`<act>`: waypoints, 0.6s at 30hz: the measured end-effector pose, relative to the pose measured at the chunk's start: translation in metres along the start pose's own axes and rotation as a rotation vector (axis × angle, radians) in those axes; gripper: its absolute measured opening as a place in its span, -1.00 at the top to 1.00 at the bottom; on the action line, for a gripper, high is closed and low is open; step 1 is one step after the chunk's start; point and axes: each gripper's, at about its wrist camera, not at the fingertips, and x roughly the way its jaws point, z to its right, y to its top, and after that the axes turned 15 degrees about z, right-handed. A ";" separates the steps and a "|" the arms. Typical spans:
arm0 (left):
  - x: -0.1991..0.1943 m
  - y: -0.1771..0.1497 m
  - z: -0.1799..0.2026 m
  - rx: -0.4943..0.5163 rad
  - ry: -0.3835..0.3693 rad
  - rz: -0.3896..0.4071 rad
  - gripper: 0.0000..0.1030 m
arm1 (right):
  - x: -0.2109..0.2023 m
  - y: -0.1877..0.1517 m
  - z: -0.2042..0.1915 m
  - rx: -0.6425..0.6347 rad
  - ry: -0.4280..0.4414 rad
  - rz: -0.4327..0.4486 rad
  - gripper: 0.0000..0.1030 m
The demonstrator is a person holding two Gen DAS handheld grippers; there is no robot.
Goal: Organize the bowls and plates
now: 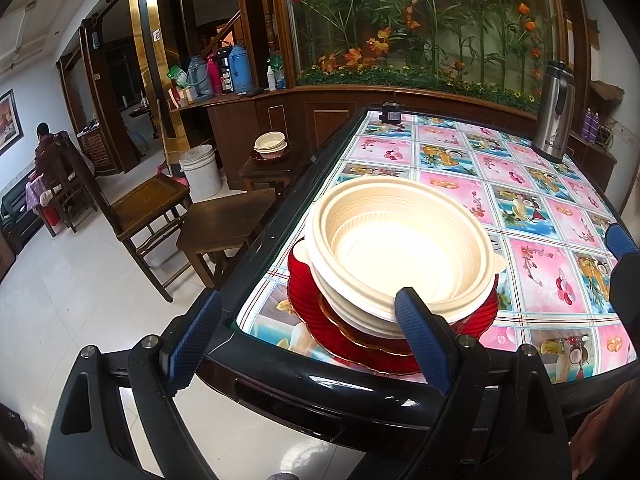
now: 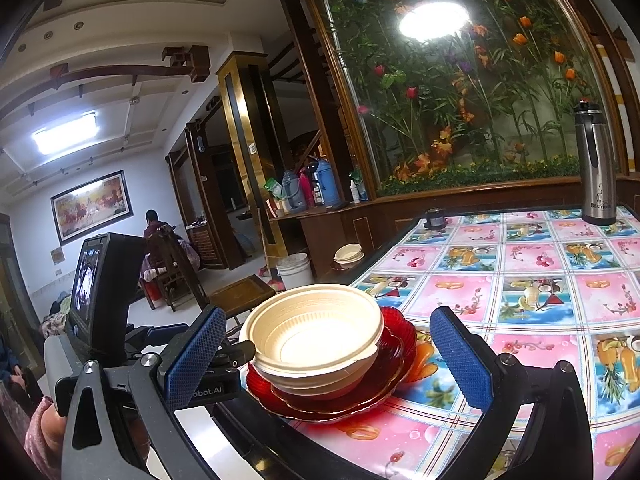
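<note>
A stack of cream bowls (image 1: 400,252) sits on red glass plates (image 1: 360,336) near the table's front left corner; the stack also shows in the right wrist view, bowls (image 2: 316,340) on red plates (image 2: 372,384). My left gripper (image 1: 308,340) is open and empty, its fingers wide apart just in front of the stack at the table edge. My right gripper (image 2: 324,360) is open and empty, its fingers either side of the stack. A second pile of cream bowls (image 1: 271,145) on a red plate sits on a small wooden stool beyond the table.
The table (image 1: 520,184) has a colourful tiled cloth and a black rim. A steel thermos (image 1: 554,120) stands at the far right and a small dark jar (image 1: 391,113) at the far edge. Wooden chairs (image 1: 152,208), a stool and a white bucket (image 1: 200,172) stand left.
</note>
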 end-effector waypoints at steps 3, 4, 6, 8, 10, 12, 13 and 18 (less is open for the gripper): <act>-0.001 -0.001 -0.003 -0.004 0.000 -0.002 -0.73 | 0.000 0.001 -0.004 -0.009 0.003 -0.002 -0.99; -0.002 -0.001 -0.004 -0.005 0.000 -0.002 -0.73 | 0.000 0.001 -0.004 -0.012 0.004 -0.001 -0.99; -0.002 -0.001 -0.005 -0.006 0.000 -0.002 -0.73 | 0.001 0.003 -0.008 -0.016 0.005 -0.002 -0.99; -0.002 -0.001 -0.005 -0.007 0.000 -0.002 -0.73 | 0.000 0.003 -0.009 -0.017 0.006 -0.001 -0.99; -0.003 -0.002 -0.006 -0.009 0.002 -0.003 -0.73 | 0.000 0.003 -0.010 -0.018 0.007 -0.002 -0.99; -0.002 -0.003 -0.008 -0.011 0.004 -0.005 -0.73 | 0.000 0.004 -0.011 -0.022 0.007 -0.003 -0.99; -0.002 -0.003 -0.010 -0.013 0.004 -0.006 -0.73 | 0.000 0.004 -0.013 -0.024 0.008 -0.003 -0.99; -0.001 -0.005 -0.014 -0.019 0.008 -0.014 -0.73 | 0.001 0.005 -0.018 -0.032 0.009 -0.007 -0.99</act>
